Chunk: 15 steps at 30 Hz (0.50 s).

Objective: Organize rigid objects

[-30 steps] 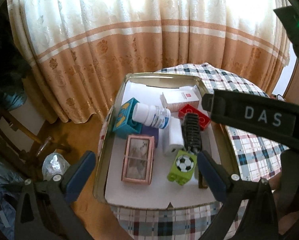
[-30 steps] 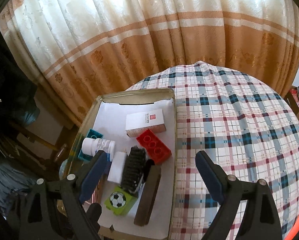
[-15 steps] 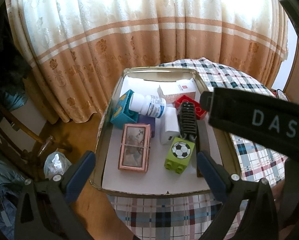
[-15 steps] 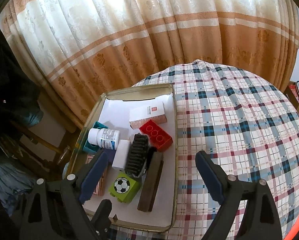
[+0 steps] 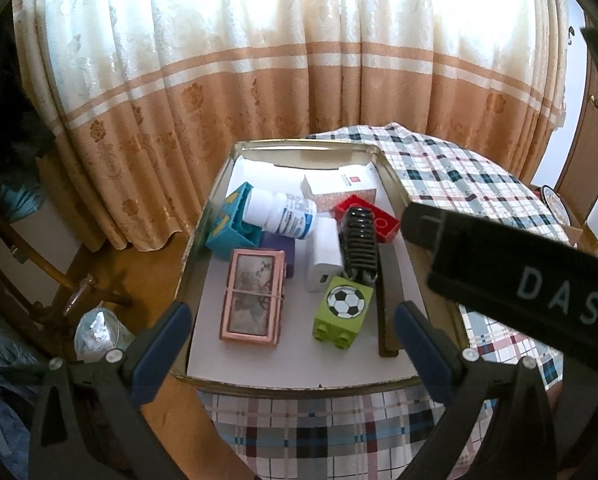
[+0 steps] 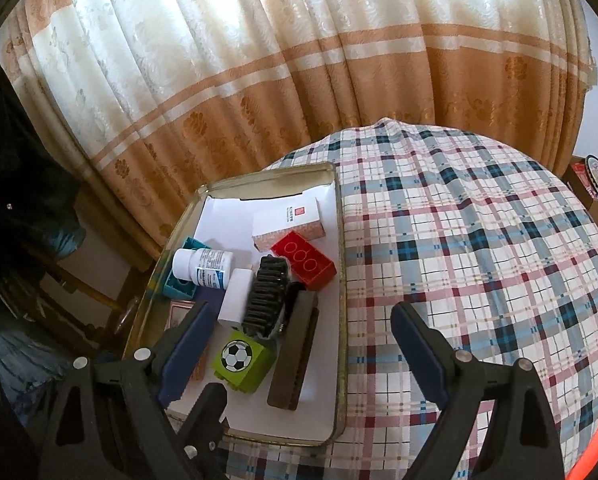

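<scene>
A plaid cloth (image 6: pixel 479 240) in blue, red and cream covers the counter under me, and a cream and orange curtain (image 5: pixel 299 80) hangs behind its far edge. Off the counter's left edge I see wooden floor (image 5: pixel 155 264) and a rattan chair frame (image 5: pixel 47 272).

My left tongs (image 5: pixel 291 336) hang open over the near edge of a shallow metal tray (image 5: pixel 391 172), gripping nothing. The tray sits at the counter's left edge, lined with white paper, and holds all the rigid things. Going left to right in it: one teal block (image 5: pixel 229 228) tipped on its side, one white pill bottle (image 5: pixel 281 214) lying across the block, one pink framed case (image 5: pixel 253 296) flat near the tray's near left corner, one purple block (image 5: pixel 279 248) mostly hidden under the bottle, one white charger cube (image 5: pixel 323 260), one green brick with a football print (image 5: pixel 343 308), one black ridged brush (image 5: pixel 359 244) leaning over the green brick, one dark brown wooden bar (image 5: pixel 387 312) along the tray's right side, one red brick (image 5: pixel 373 220), and one white carton with a red mark (image 5: pixel 339 192) toward the tray's far edge.

My right tongs (image 6: pixel 299 344) are also wide open and empty, hovering above the tray's near right corner, with the right finger (image 6: pixel 419 340) over bare cloth. The right half of the counter holds only the cloth.
</scene>
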Each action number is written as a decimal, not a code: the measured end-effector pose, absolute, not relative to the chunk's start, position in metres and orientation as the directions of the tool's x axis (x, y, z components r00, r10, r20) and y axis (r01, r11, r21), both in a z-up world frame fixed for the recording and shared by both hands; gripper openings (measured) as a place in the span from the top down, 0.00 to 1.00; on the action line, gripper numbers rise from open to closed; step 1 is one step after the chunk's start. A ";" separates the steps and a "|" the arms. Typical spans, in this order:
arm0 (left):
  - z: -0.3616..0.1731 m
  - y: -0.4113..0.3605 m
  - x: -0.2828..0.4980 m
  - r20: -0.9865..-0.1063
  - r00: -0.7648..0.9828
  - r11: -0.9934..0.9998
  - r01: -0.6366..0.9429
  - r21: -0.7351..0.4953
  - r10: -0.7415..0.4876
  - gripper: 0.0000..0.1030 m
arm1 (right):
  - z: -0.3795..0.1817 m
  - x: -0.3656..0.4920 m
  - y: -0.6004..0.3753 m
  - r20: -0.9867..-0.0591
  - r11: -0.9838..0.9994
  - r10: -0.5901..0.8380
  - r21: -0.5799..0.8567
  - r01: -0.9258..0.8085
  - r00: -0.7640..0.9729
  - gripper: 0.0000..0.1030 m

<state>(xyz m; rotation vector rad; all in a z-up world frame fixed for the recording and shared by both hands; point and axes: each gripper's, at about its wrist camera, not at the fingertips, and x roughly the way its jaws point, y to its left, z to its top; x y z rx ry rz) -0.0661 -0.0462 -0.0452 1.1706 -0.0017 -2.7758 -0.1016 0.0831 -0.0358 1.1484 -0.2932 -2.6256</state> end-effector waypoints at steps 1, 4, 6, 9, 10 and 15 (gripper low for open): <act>-0.045 -0.047 -0.066 -0.713 -0.691 -0.992 0.120 0.050 -0.119 0.01 | -0.035 -0.100 0.083 -0.685 -0.947 -0.312 0.282 0.154 -0.658 0.11; -0.046 -0.048 -0.066 -0.712 -0.691 -0.991 0.126 0.049 -0.123 0.01 | -0.033 -0.098 0.083 -0.680 -0.951 -0.300 0.268 0.154 -0.669 0.11; -0.046 -0.050 -0.065 -0.713 -0.690 -0.990 0.132 0.047 -0.126 0.01 | -0.031 -0.095 0.083 -0.675 -0.953 -0.295 0.262 0.154 -0.676 0.11; -0.045 -0.052 -0.063 -0.713 -0.689 -0.990 0.134 0.045 -0.126 0.01 | -0.029 -0.092 0.083 -0.669 -0.955 -0.288 0.255 0.152 -0.685 0.11; -0.045 -0.052 -0.063 -0.712 -0.691 -0.990 0.135 0.045 -0.127 0.01 | -0.027 -0.090 0.083 -0.664 -0.957 -0.282 0.249 0.150 -0.693 0.11; -0.040 -0.052 -0.058 -0.704 -0.699 -0.990 0.134 0.044 -0.126 0.01 | -0.018 -0.078 0.085 -0.632 -0.963 -0.261 0.228 0.147 -0.730 0.11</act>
